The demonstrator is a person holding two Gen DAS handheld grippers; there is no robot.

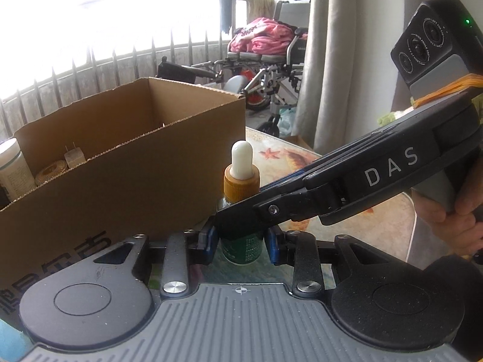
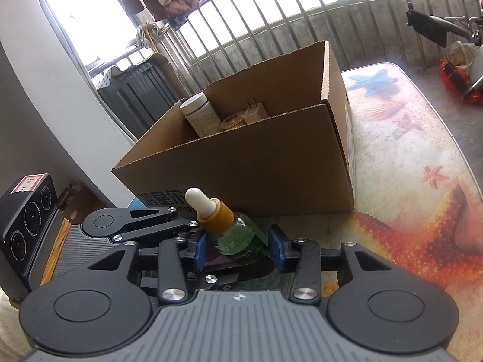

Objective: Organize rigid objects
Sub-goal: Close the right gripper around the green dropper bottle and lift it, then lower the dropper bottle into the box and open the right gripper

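Beside the box [image 2: 241, 163], the left gripper [image 1: 240, 242] clamps the green dropper bottle [image 1: 240, 249]; the "DAS"-marked right gripper [image 2: 238, 249] brackets it, contact unclear.

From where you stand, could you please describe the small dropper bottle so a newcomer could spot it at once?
Find the open brown cardboard box on the starfish-patterned table top. Just in front of its near wall, between the grippers' blue pads, is the green glass dropper bottle. Its white rubber bulb and amber collar distinguish it from the white jar inside the box.
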